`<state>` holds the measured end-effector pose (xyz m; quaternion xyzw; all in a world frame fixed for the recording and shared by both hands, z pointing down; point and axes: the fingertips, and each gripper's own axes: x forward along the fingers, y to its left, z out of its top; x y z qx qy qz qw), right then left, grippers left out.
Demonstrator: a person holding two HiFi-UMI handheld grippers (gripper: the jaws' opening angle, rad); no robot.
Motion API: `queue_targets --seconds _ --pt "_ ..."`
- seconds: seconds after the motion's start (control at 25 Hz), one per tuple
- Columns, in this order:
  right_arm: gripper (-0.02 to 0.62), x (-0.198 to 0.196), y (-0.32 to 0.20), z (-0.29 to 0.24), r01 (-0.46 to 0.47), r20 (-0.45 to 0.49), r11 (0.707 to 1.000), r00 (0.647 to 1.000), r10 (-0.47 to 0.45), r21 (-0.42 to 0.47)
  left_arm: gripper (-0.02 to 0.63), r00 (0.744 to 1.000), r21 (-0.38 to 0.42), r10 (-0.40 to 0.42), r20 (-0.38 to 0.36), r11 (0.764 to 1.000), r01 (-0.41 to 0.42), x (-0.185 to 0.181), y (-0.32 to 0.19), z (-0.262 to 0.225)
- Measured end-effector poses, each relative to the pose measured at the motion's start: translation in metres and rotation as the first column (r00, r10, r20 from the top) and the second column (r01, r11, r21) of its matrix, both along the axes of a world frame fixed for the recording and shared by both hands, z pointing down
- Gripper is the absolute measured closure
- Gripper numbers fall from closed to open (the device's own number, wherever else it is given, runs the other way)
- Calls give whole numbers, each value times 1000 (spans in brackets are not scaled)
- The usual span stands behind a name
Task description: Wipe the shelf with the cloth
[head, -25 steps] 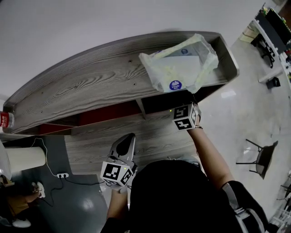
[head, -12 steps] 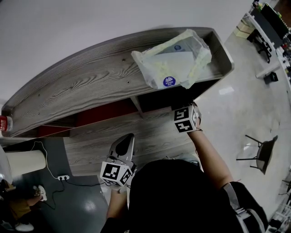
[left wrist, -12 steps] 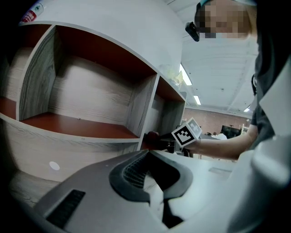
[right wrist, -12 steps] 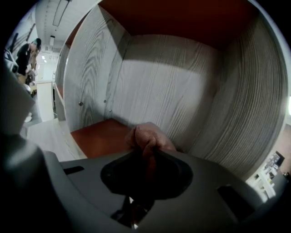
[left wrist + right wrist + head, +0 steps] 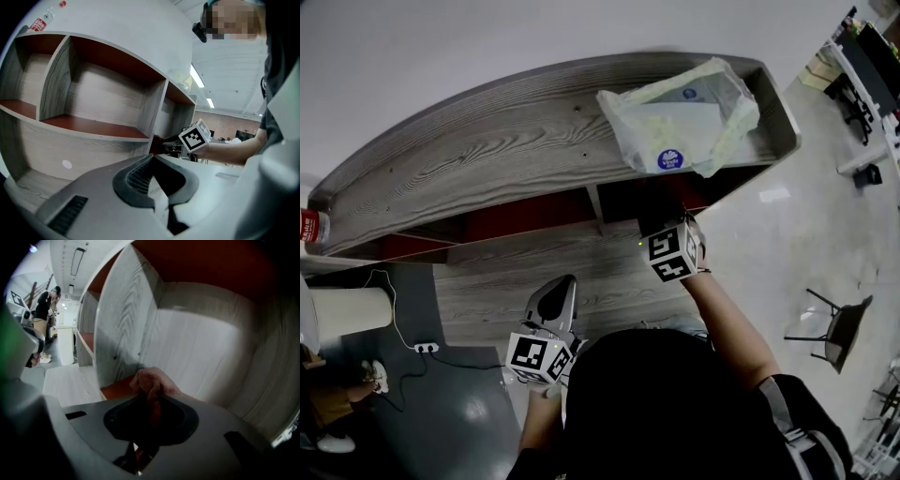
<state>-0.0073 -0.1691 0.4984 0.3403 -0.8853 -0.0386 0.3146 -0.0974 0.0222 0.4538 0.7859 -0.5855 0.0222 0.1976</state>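
Right gripper view tells the story: the right gripper (image 5: 146,406) has just been closing its jaws, and they pinch a bunched pinkish cloth (image 5: 152,383) tight, a wad of it poking out past the tips, low over the red-brown board (image 5: 115,389) of an open compartment in the shelf (image 5: 487,169). Whether the wad touches the board is not clear. In the head view that compartment sits under the right end, below the plastic bag (image 5: 680,127) lying on top. The left gripper (image 5: 152,180) hangs low and near (jaws together, nothing in them), well apart from the work. Now the wipe itself: I'd say it wants the wad pressed flat onto the board, then swept in overlapping passes from the far wall to the near edge and into the corner by the left divider (image 5: 122,319). The grip looks firm enough. The risk, as I judge it, is hard jaw scraping the board if the hand tips too steeply.
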Motion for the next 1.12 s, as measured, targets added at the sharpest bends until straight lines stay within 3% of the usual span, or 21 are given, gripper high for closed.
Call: queue_targets --seconds 0.44,0.72,0.88,1.12 --pt "509 -40 20 -3 119 58 993 991 -117 -27 601 998 -11 -69 8 998 70 -8 15 0" --pt "368 -25 15 -16 122 7 991 992 -123 49 601 998 -12 -67 8 998 67 -3 14 1" --pt "322 -12 6 -8 84 32 996 996 -84 -15 601 998 -8 -54 9 998 54 0 11 0" --pt "344 -12 3 2 79 79 989 994 -69 -128 601 999 -11 -42 9 999 42 4 9 0"
